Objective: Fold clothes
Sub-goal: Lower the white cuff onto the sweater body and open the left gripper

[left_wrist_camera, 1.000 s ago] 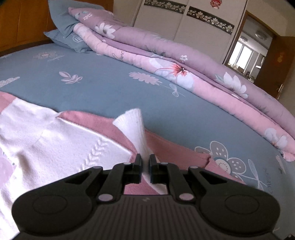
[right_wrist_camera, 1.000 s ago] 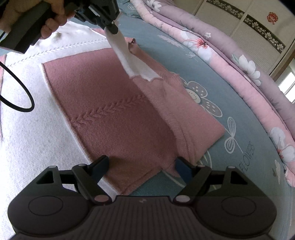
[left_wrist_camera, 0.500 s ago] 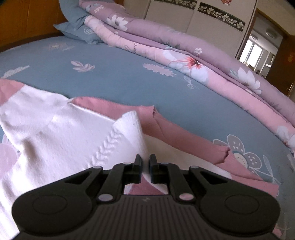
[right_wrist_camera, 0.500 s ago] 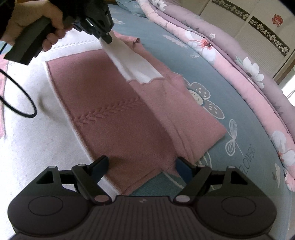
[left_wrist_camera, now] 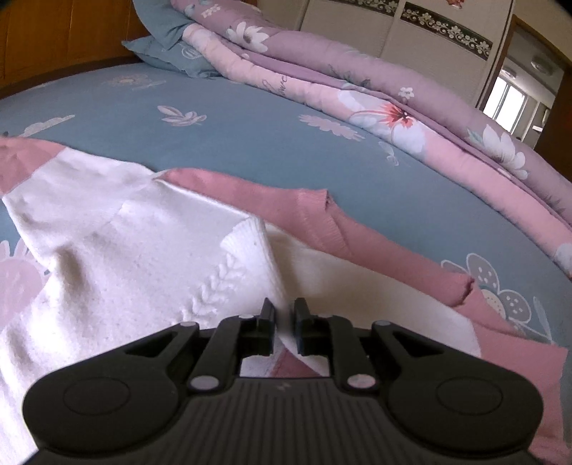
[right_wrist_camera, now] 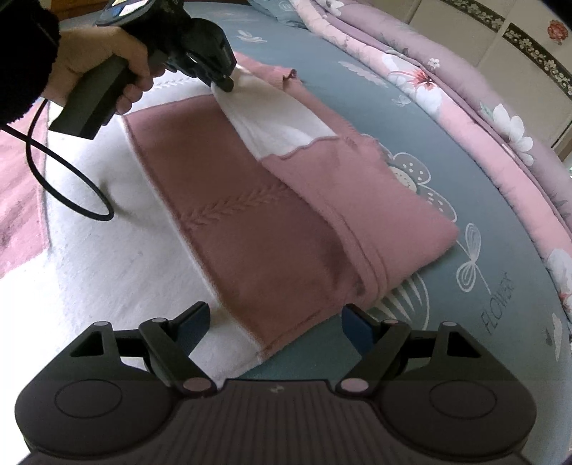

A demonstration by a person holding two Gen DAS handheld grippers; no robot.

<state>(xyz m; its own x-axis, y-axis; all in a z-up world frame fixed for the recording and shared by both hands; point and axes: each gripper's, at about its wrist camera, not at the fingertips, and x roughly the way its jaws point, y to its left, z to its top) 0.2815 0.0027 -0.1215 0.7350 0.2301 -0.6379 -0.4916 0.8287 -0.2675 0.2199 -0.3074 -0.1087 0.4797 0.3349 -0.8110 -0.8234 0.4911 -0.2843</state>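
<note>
A pink and white knitted sweater [right_wrist_camera: 250, 214] lies flat on the blue flowered bed sheet [right_wrist_camera: 500, 272]. Its white sleeve [right_wrist_camera: 282, 125] is folded across the pink panel and rises to my left gripper [right_wrist_camera: 225, 84], held by a person's hand [right_wrist_camera: 96, 60]. In the left wrist view the ribbed cuff [left_wrist_camera: 250, 243] runs down between the fingers of the left gripper [left_wrist_camera: 285, 318]. The jaws are opening, with the fabric still pinched in the narrow gap. My right gripper [right_wrist_camera: 275, 322] hangs open over the sweater's near hem, touching nothing.
A folded pink and purple floral quilt [left_wrist_camera: 393, 93] lies along the far side of the bed, with a blue pillow [left_wrist_camera: 171, 53] at its end. A wardrobe [left_wrist_camera: 429, 32] stands behind. A black cable [right_wrist_camera: 64, 186] loops over the white part of the sweater.
The left gripper has sunk toward the sweater, laying the white sleeve lower across the pink panel. The gap between its fingers is slightly wider. The right gripper has stayed put.
</note>
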